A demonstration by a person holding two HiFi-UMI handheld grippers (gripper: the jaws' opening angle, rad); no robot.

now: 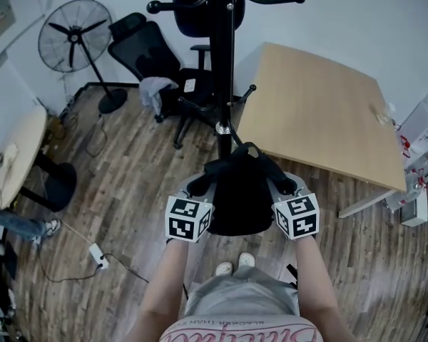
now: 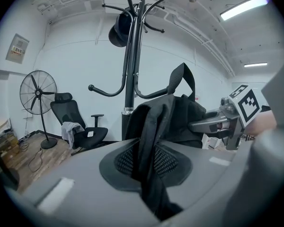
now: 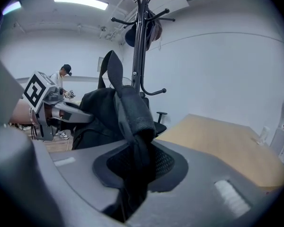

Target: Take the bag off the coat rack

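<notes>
My left gripper (image 2: 149, 167) has its jaws nearly together, pinched on a black strap of the bag (image 2: 180, 115) that runs up between the pads. My right gripper (image 3: 135, 171) reads the same: jaws almost closed, clamped on a thick fold of the bag's fabric.

In the head view the two grippers sit on either side of the bag, the left one on its left side and the right one on its right. The bag hangs between them in the air above the floor (image 1: 114, 162), just in front of me. Its top loop (image 2: 182, 77) stands upright, apart from the hooks.

The bag is close in front of the rack (image 1: 222, 70), level with the lower part of the pole. A dark hat (image 2: 117, 34) hangs high on the rack. The rack stands just beside the near-left corner of the table (image 1: 321, 112). A chair (image 1: 146, 52) and a fan (image 1: 75, 38) stand beyond it to the left.
</notes>
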